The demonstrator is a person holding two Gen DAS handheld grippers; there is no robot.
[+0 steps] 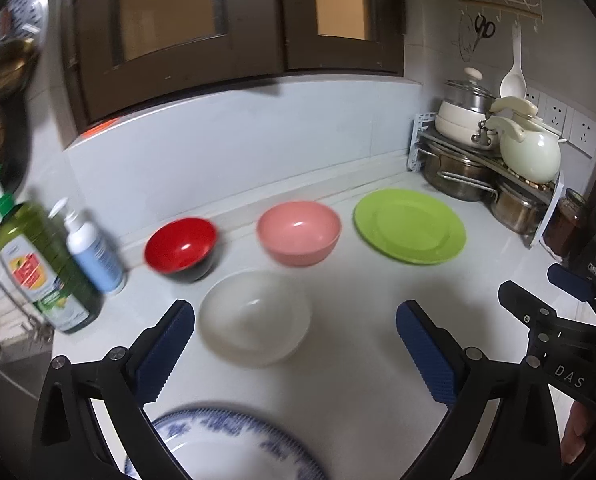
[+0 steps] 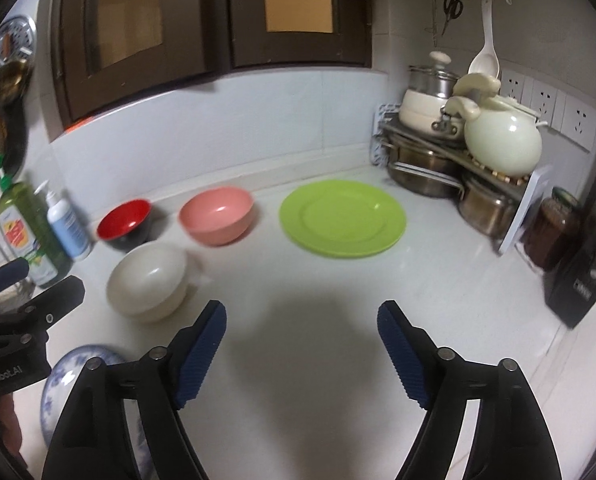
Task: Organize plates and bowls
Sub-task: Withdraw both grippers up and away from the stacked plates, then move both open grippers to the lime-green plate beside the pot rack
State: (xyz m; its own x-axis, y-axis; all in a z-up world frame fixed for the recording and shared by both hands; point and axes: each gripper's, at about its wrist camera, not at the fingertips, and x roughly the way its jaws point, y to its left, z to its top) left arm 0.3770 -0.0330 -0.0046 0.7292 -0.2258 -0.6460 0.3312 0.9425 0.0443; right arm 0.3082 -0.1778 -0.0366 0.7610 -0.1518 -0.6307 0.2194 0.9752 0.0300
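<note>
The left gripper (image 1: 296,330) has its jaws wide apart, and nothing is between them. It hangs above the tabletop (image 1: 358,380) and points down at a slant, so it can look over the dishes. The right gripper (image 2: 301,334) also has its jaws apart and holds nothing. Under it is only bare tabletop and a dark shadow. Both look ready to pick something up, not busy with anything yet.

Just in front of the left gripper sits the white bowl (image 1: 255,320). It is the nearest bowl, so I think it is the easiest one to take first. Below that gripper, at the near edge, lies the blue plate (image 1: 226,444), flat and partly hidden by the gripper.

Farther back stand the red bowl (image 1: 181,249) and the pink bowl (image 1: 299,232), side by side but not touching. The green plate (image 1: 410,226) lies flat to the right of the pink bowl, apart from it. All the bowls sit open side up, each on its own spot. Nothing is stacked yet, so the tidying looks like it is only starting. Bowls could go inside bowls, and plate on plate.

At the left stand two bottles (image 1: 62,264), close to the red bowl. A careless reach could knock them. In the right corner a rack (image 1: 486,168) holds pots, out of the way.
</note>
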